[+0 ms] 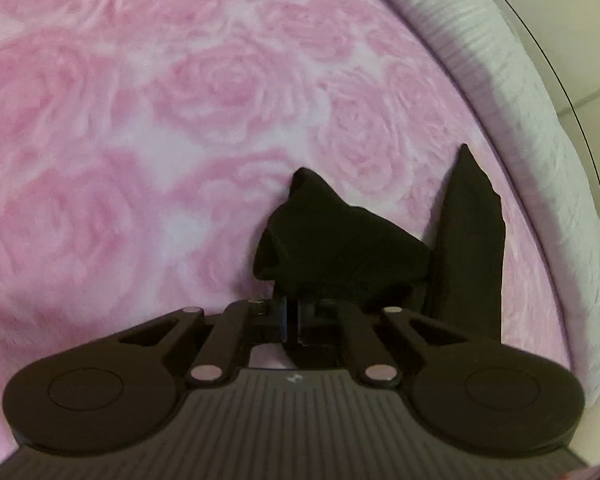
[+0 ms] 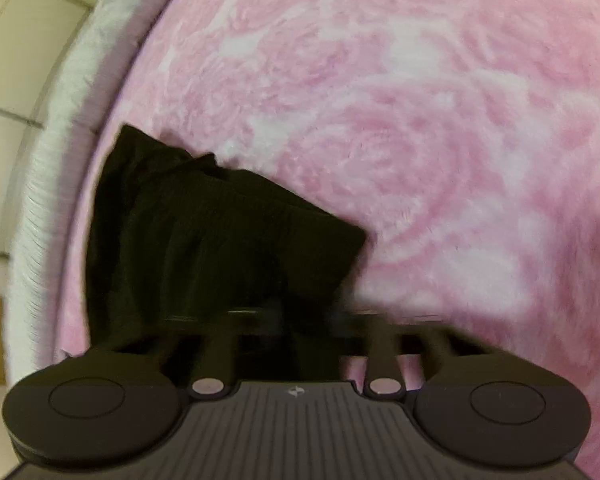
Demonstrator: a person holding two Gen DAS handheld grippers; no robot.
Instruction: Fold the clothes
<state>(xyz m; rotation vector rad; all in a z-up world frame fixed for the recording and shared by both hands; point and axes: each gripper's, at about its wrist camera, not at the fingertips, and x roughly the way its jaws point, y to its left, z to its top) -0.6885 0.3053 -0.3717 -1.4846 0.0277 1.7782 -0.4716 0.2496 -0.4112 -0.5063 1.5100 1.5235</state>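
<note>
Left wrist view: the left gripper [image 1: 294, 320] is clamped on a bunched black garment [image 1: 340, 248] lying on the pink rose blanket [image 1: 140, 120]. The right gripper [image 2: 300, 320] is blurred but pinched on the same cloth near the blanket's white edge [image 2: 52, 160].

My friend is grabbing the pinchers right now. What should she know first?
Left gripper: shut, pinching a bunch of the black garment.
Right gripper: looks shut on the same black cloth, though that view is blurred.
The garment lies crumpled near the white edge of the pink rose blanket.
Done: both grips taken. Left: spread it flat, then fold it.
</note>
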